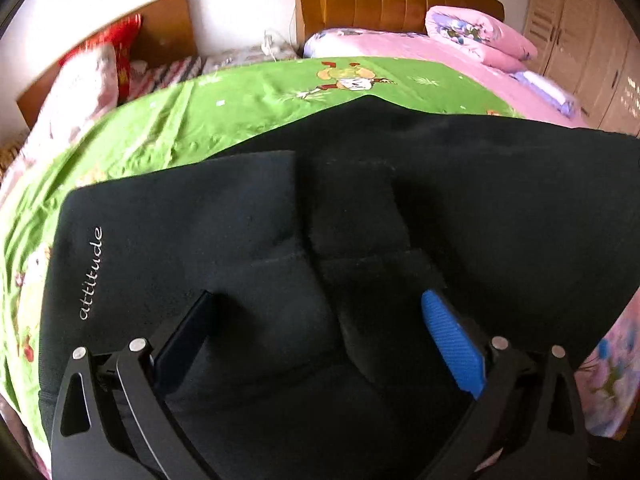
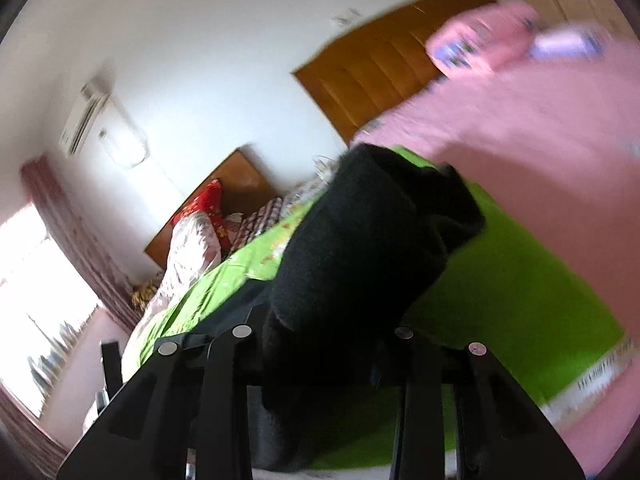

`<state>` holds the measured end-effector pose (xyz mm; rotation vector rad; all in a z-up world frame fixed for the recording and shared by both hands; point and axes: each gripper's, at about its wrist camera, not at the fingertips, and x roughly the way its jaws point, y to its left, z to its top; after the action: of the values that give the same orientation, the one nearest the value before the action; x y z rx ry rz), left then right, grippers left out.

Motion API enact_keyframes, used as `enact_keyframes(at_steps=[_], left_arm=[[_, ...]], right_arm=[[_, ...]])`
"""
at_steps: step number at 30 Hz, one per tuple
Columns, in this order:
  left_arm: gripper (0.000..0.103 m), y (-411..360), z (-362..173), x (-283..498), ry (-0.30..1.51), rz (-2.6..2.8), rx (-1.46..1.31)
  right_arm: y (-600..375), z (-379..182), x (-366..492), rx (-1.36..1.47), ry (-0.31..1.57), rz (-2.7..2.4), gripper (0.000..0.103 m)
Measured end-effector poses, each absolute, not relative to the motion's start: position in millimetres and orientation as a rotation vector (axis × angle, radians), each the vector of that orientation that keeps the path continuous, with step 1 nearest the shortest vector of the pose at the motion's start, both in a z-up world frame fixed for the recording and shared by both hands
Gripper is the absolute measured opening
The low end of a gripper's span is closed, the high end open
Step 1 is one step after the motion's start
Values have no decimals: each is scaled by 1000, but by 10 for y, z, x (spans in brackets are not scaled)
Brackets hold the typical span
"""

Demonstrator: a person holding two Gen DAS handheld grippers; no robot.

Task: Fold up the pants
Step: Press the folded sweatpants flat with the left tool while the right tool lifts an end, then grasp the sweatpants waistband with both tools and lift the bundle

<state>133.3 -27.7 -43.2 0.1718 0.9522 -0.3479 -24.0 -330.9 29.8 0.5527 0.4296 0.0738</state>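
My left tongs (image 1: 316, 332) stand wide open over the pants (image 1: 360, 200), one finger on each side of a raised ridge of cloth, nothing pinched; I read that as poised to take or press a fold. My right tongs (image 2: 324, 340) are closed on a bunch of the same black cloth, which rises from between the jaws and hangs in a thick roll ahead of them, lifted so that end can be carried over. That view is tilted and blurred, so I cannot tell how much of the cloth is off the bed. The bed (image 1: 420, 46) takes up most of the room in both views, and a green sheet (image 1: 200, 120) lies over it as the working surface. The pants lie spread on that sheet, near me, dark and partly doubled, layers overlapping at the middle. On the near left panel a small white word (image 1: 91, 274) runs along the edge, which helps me tell which side faces up.
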Motion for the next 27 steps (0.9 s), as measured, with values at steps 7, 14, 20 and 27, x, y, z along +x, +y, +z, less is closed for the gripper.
enact_keyframes(at_steps=[7, 14, 20, 27], left_arm=[[100, 551, 70, 1191, 785, -236, -12], [101, 1762, 134, 941, 742, 7, -146], [101, 2180, 20, 758, 760, 28, -203], [101, 1974, 61, 861, 802, -273, -356]], right_arm=[[-1752, 791, 431, 174, 451, 256, 32], [110, 301, 753, -266, 555, 457, 32], [813, -301, 588, -624, 551, 424, 33], [761, -287, 489, -651, 508, 396, 38]])
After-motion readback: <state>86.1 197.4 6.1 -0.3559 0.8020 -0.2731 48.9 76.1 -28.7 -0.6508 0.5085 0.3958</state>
